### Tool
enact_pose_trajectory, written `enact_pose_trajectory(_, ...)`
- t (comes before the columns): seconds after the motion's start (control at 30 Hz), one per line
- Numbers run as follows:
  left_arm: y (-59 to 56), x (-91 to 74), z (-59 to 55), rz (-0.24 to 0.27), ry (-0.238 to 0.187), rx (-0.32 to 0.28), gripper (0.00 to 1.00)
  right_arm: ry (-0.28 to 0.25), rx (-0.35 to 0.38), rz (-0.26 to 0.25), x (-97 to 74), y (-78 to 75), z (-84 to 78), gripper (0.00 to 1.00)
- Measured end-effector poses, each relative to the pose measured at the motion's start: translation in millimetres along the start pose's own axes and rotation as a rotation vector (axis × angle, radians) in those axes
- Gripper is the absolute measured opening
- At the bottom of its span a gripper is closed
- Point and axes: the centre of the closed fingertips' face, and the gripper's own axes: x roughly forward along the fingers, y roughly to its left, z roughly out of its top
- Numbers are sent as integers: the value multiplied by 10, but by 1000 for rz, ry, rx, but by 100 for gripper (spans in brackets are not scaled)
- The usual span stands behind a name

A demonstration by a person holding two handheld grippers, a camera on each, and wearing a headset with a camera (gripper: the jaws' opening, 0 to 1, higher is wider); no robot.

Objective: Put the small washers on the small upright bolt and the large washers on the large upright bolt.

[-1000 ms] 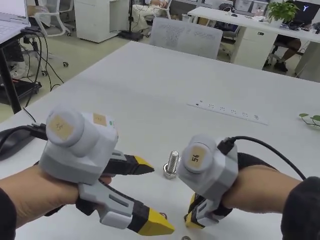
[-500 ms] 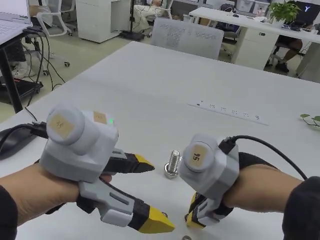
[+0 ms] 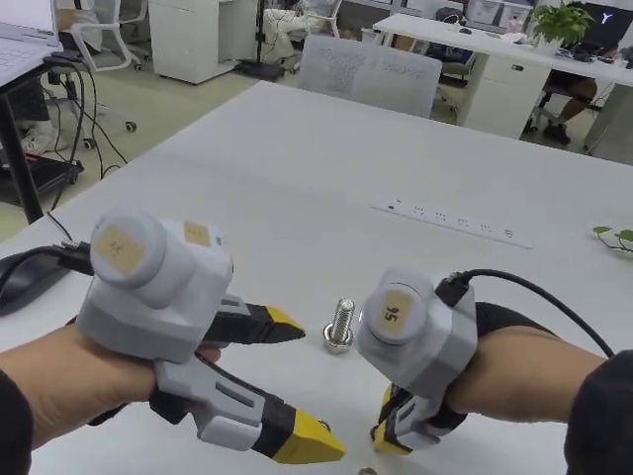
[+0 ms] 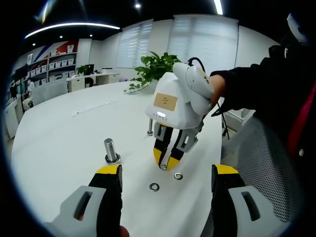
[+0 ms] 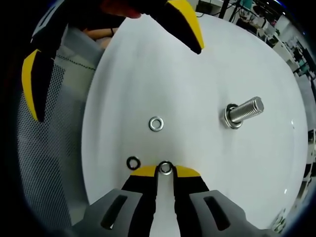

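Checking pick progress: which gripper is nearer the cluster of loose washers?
Right. The right gripper has its tips down at the table, on either side of one washer. The left gripper hangs back, jaws open, facing it.

white desks point(image 3: 427, 26), grey chair point(image 3: 368, 71), potted plant point(image 3: 560, 20)

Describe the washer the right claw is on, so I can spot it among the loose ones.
On the white table, find the big upright bolt. Three loose washers lie near it; yours is the silvery washer pinched between the yellow tips of the right claw, while the other silvery washer and the dark washer lie free.
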Motion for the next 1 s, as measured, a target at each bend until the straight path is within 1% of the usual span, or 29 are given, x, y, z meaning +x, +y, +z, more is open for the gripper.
enact_pose_trajectory(0.27,-10,13,5,-3,0,1,73,-7,15,-14,-105,-37,-42,12)
enact_pose_trajectory(0.73,-24,27,4,-12,2,4,73,-35,59,-42,-299,-77,-121,12)
enact_pose_trajectory(1.0,-31,31,-6,-16,7,6,73,-40,75,-47,-362,-80,-162,12)
